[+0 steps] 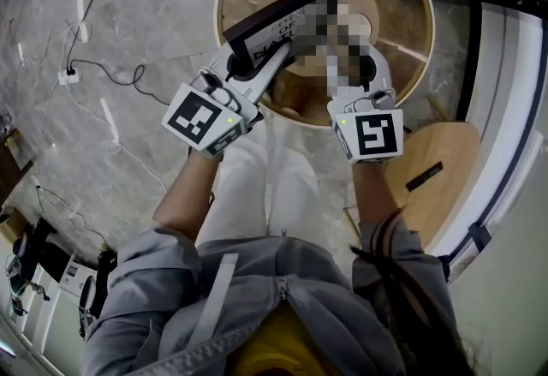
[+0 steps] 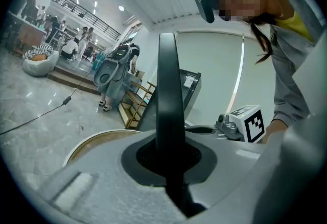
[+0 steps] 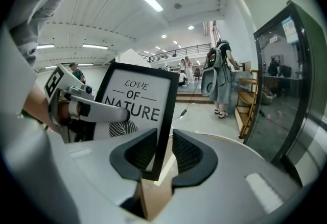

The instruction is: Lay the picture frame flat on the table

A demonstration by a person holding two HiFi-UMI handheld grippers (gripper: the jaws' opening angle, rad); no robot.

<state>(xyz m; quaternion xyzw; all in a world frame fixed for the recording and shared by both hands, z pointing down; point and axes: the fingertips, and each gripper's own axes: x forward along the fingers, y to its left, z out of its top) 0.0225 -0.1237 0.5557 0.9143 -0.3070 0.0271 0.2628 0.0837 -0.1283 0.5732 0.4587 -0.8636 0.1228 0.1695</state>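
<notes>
A black picture frame [image 1: 287, 10] with a white print reading "LOVE OF NATURE" stands tilted over the round wooden table [image 1: 421, 40]. My left gripper [image 1: 248, 68] is shut on the frame's left edge; in the left gripper view the dark frame edge [image 2: 167, 90] rises straight out of the closed pads [image 2: 153, 159]. My right gripper [image 1: 370, 66] is at the frame's right side. In the right gripper view the frame [image 3: 135, 103] has its lower corner between the pads [image 3: 189, 152], with a gap beside it, so my right gripper [image 3: 162, 152] is open.
A round wooden stool [image 1: 437, 173] stands right of the table. A cable and plug [image 1: 73, 70] lie on the marble floor at left. A dark-framed glass wall [image 3: 286, 85] runs along the right. People stand far off in the hall.
</notes>
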